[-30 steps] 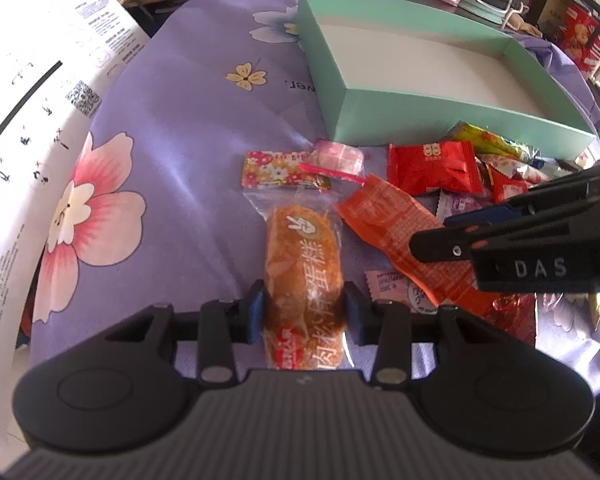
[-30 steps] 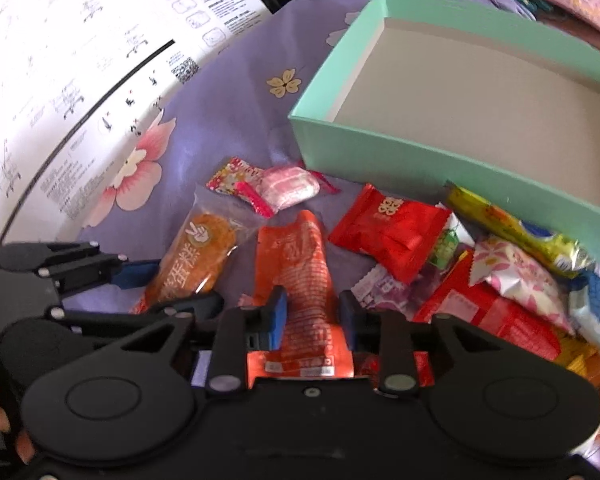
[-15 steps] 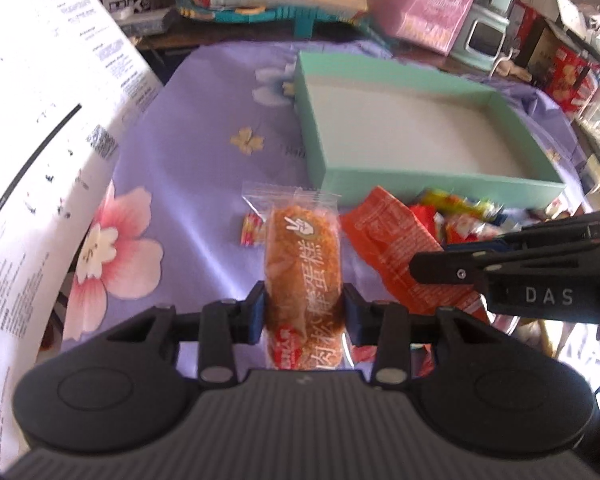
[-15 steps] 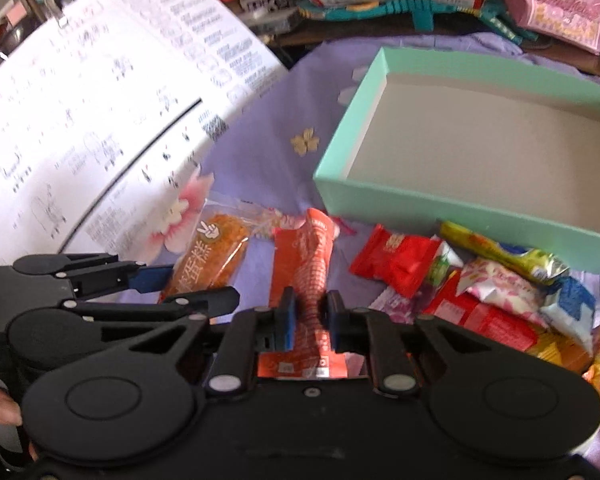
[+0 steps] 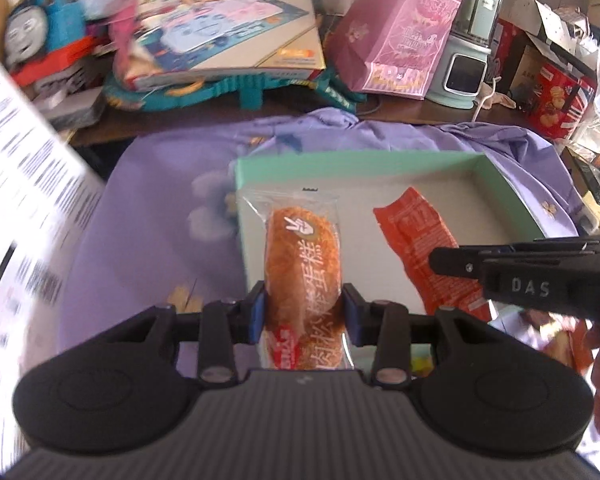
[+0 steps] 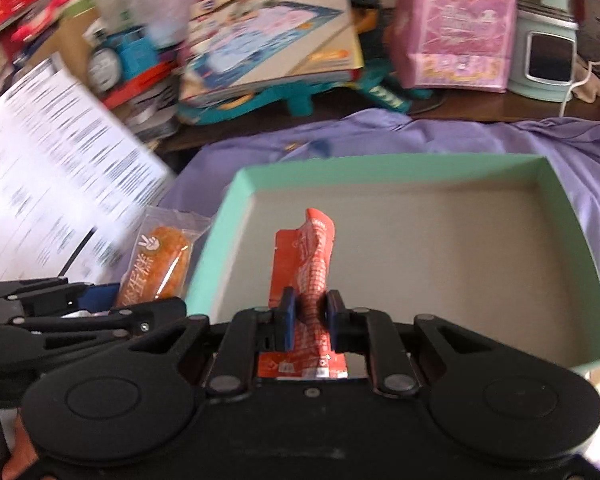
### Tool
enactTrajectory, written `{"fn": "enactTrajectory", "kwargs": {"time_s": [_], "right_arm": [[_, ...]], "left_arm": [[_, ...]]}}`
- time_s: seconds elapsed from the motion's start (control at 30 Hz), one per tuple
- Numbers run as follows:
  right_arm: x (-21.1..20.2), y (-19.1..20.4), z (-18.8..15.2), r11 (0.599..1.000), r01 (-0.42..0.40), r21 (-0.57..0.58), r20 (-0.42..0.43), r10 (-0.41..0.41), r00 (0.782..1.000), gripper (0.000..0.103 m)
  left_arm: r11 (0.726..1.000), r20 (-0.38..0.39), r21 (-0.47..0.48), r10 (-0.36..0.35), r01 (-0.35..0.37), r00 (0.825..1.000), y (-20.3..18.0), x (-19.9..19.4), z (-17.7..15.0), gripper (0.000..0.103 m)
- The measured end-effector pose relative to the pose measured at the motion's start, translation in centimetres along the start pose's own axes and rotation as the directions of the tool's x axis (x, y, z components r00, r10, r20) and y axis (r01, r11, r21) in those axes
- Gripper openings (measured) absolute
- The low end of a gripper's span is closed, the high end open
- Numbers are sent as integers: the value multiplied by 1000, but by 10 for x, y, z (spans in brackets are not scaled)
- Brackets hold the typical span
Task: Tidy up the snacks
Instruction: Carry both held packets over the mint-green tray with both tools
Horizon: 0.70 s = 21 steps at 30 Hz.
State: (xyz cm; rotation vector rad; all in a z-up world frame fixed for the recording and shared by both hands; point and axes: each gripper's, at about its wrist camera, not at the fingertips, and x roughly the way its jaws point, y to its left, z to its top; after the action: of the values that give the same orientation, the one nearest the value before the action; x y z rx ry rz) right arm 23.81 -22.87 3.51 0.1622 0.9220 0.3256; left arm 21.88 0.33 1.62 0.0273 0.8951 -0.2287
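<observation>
My left gripper (image 5: 303, 312) is clamping the wrapped meat-floss cake (image 5: 302, 264); my right gripper (image 6: 309, 316) is pinching the orange snack packet (image 6: 314, 268) above the mint-green box (image 6: 572, 216)

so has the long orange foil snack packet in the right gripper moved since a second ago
Yes. The long orange foil snack packet, shut in the right gripper, has left the purple cloth and now hangs over the mint green cardboard box.
</observation>
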Motion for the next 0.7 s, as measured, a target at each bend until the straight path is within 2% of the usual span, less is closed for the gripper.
{"fn": "enactTrajectory", "kwargs": {"time_s": [0.2,0.43,0.57,0.63,0.67,0.7], "right_arm": [[53,-18,29,998,5,67,-8,-5,1000,16],[106,-25,54,993,-6,115,-48,12,999,16],[126,-25,55,992,-12,122,-74,21,997,17],[134,-24,55,992,-21,128,-81,31,996,21],[136,-24,55,991,-31,133,-82,42,996,28],[137,-23,56,989,-38,141,-82,50,995,39]], "left_arm": [[998,-42,59,39,-36,998,-10,64,45,38],[993,-74,99,78,-71,994,-5,111,64,38],[990,-87,108,98,-89,991,2,128,66,38],[989,-92,105,111,-101,990,4,131,67,38],[989,-94,99,118,-109,989,5,132,67,43],[989,-91,93,122,-114,988,5,131,68,54]]}}
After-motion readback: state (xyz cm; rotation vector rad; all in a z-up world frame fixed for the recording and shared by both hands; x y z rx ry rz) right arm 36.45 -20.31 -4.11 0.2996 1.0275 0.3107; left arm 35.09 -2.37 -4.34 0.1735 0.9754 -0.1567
